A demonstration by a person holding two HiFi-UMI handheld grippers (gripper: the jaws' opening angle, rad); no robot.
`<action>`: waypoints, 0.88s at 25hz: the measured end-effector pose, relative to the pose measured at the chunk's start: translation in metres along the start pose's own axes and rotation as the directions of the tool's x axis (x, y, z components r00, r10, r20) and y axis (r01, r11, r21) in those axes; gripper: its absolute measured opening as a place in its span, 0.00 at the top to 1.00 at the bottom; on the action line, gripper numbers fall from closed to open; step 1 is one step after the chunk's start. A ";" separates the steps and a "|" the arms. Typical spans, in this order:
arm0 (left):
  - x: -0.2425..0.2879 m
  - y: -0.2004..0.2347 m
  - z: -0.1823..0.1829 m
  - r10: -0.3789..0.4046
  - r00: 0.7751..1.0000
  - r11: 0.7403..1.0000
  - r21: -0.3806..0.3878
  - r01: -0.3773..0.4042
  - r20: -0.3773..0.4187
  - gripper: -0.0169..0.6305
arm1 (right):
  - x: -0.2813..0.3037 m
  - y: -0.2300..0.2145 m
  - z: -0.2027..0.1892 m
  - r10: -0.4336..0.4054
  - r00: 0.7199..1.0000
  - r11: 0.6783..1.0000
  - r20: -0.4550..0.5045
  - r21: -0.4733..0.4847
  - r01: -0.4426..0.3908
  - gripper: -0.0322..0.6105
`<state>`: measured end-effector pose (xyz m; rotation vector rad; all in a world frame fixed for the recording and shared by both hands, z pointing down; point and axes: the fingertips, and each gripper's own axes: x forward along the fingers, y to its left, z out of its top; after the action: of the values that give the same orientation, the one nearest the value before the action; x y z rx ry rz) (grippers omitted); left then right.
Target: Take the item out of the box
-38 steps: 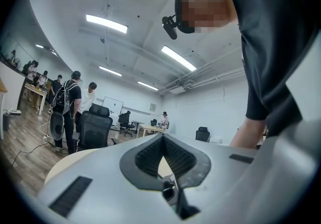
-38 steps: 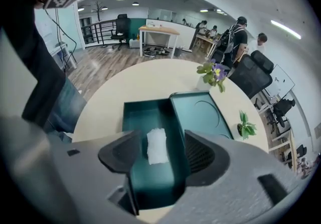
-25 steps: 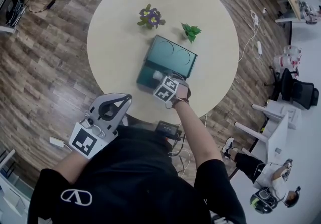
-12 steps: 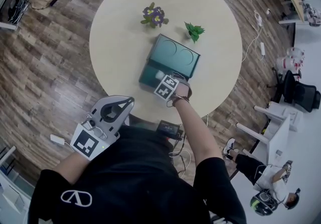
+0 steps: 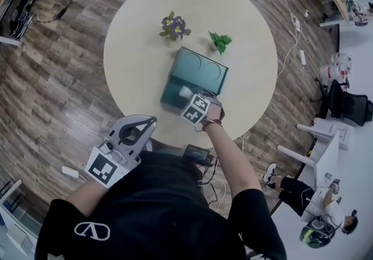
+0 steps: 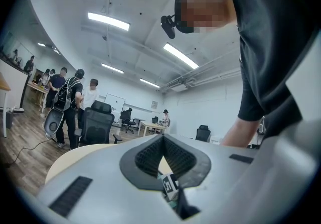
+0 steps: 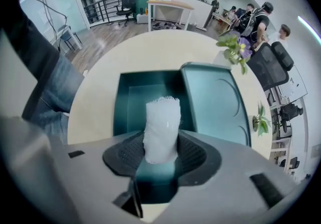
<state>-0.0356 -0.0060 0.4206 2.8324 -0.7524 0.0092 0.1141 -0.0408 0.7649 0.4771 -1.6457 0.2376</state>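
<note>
A dark teal box [image 5: 169, 94] lies open on the round table [image 5: 134, 31], its lid [image 5: 203, 68] folded back on the far side. My right gripper [image 5: 188, 95] is over the box's near end. Its jaws are closing, and a white, crinkly roll [image 7: 161, 122] stands upright between the pads, which press its sides above the box's open tray [image 7: 129, 102]. The lid [image 7: 213, 102] lies to the right in the right gripper view. My left gripper [image 5: 148, 120] hangs off the table's near edge, by my body, shut and empty.
A purple-flowered plant [image 5: 173, 25] and a small green plant [image 5: 220, 39] stand on the table beyond the box. A black device [image 5: 195, 154] sits by the table's near edge. Office chairs [image 6: 98, 122] and several people stand in the room around.
The right gripper has stayed at the near end of the box with the white roll between its jaws. The left gripper has barely moved.
</note>
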 end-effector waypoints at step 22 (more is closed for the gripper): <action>0.050 -0.038 0.068 -0.164 0.981 0.984 0.087 0.155 0.107 0.97 | -0.362 -0.057 0.035 -0.548 0.596 0.809 0.587 0.552 0.201 0.65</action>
<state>0.0235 -0.0118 0.3489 2.9813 -0.5547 -0.1518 0.1334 -0.0451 0.3977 1.4207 -2.2131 0.0739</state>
